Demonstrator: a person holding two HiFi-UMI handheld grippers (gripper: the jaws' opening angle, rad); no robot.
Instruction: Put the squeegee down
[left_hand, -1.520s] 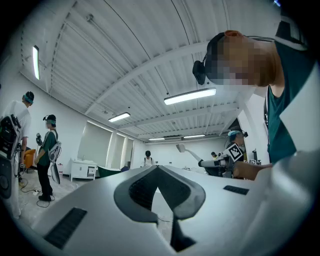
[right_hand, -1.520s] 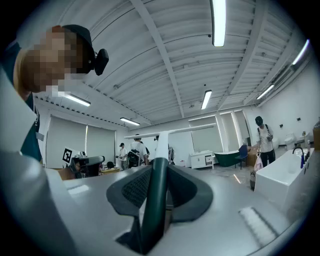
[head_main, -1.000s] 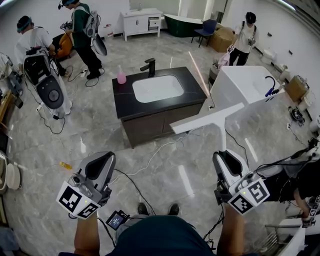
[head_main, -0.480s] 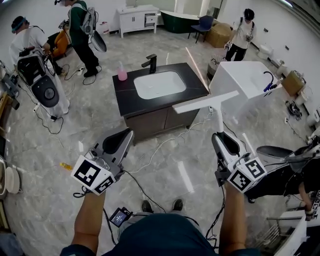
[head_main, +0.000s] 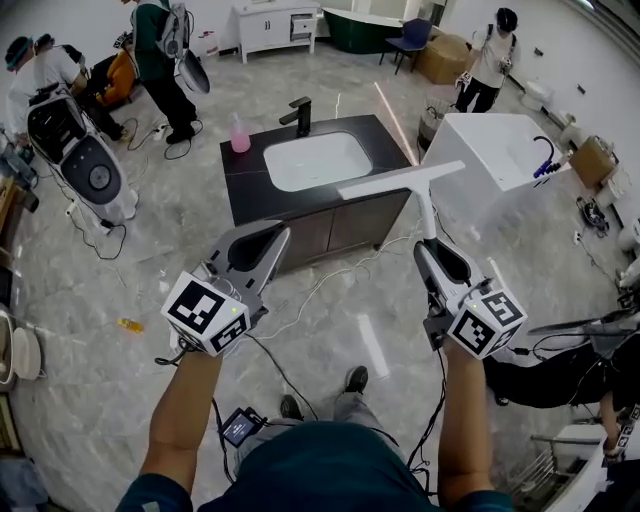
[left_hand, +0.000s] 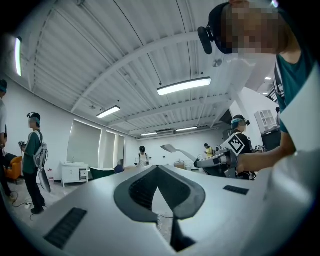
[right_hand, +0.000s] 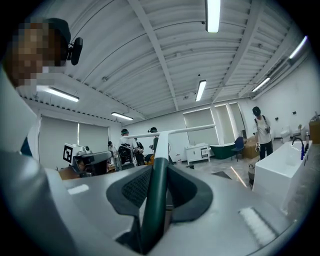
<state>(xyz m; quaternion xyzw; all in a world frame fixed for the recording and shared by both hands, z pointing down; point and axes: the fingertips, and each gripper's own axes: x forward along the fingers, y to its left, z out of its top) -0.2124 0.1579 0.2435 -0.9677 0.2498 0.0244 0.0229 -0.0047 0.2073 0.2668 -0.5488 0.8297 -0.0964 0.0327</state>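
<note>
Out of my sight
My right claw (head_main: 433, 248) hides the squeegee (head_main: 400, 180) handle's lower end; my left claw (head_main: 274, 238) covers part of the cabinet (head_main: 335, 228) front.

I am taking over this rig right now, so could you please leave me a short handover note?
Left gripper: fingers together, nothing between them.
Right gripper: shut on the squeegee, fingers on its dark green handle, blade out ahead, in the air in front of the vanity counter.
Done: squeegee in hand.
Left: set it down and let go; the counter looks like the nearest surface.
</note>
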